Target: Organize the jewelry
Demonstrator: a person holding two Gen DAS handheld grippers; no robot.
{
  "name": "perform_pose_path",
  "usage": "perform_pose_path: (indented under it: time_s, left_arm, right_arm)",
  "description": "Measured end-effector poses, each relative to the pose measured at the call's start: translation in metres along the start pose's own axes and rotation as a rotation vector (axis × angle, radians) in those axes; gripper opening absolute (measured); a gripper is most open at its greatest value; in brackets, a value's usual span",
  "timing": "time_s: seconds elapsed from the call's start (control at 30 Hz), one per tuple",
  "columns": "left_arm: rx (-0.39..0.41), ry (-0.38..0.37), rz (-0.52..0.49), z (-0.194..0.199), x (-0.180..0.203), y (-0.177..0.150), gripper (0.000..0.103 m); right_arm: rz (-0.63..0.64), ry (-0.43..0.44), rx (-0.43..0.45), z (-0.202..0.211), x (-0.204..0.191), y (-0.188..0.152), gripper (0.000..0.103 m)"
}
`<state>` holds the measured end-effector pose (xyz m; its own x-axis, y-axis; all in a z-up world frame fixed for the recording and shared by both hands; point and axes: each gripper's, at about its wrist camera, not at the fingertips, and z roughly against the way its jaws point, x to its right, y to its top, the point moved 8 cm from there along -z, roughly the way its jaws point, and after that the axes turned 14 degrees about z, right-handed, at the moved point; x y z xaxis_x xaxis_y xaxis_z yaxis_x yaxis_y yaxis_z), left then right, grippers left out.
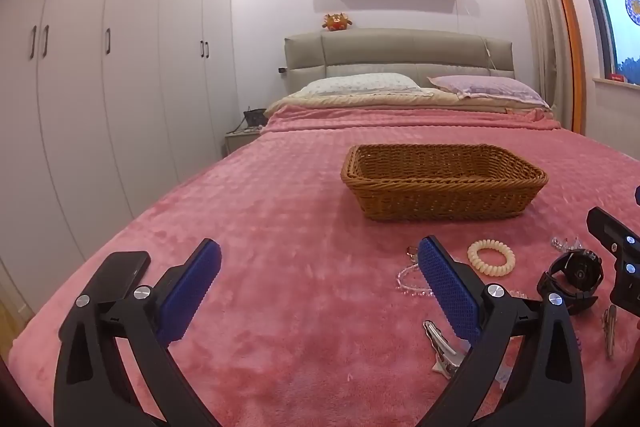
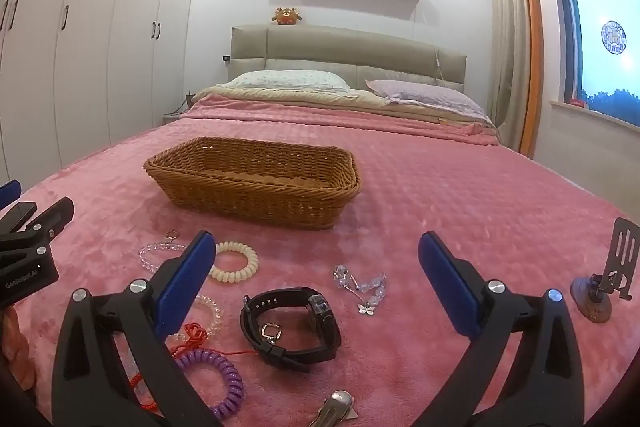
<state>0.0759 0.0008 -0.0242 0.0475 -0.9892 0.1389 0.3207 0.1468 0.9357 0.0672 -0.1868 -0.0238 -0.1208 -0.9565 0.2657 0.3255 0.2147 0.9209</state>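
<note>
You're over a pink blanket (image 2: pixel 440 187) on a bed, wardrobes at nine o'clock. Your right gripper (image 2: pixel 316 281) hangs spread wide with nothing in it; nearest, at six o'clock, a silver hair clip (image 2: pixel 336 405), then a purple coil tie (image 2: pixel 224 379) and the black watch (image 2: pixel 290 325) between the fingers. Your left gripper (image 1: pixel 320 291) is likewise wide and unloaded. Past the watch lie a crystal bracelet (image 2: pixel 366 289) and a cream coil tie (image 2: pixel 234 261). Farther, at twelve o'clock, sits the wicker basket (image 2: pixel 256 201).
</note>
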Motion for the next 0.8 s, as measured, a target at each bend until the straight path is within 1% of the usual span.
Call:
perform_pose_path:
  time_s: [0.8]
  left_arm:
    - [0.002, -0.001, 0.000, 0.0008, 0.0004, -0.0008, 0.096]
  right_arm:
    - [0.001, 0.002, -0.004, -0.0007, -0.0012, -0.0004, 0.097]
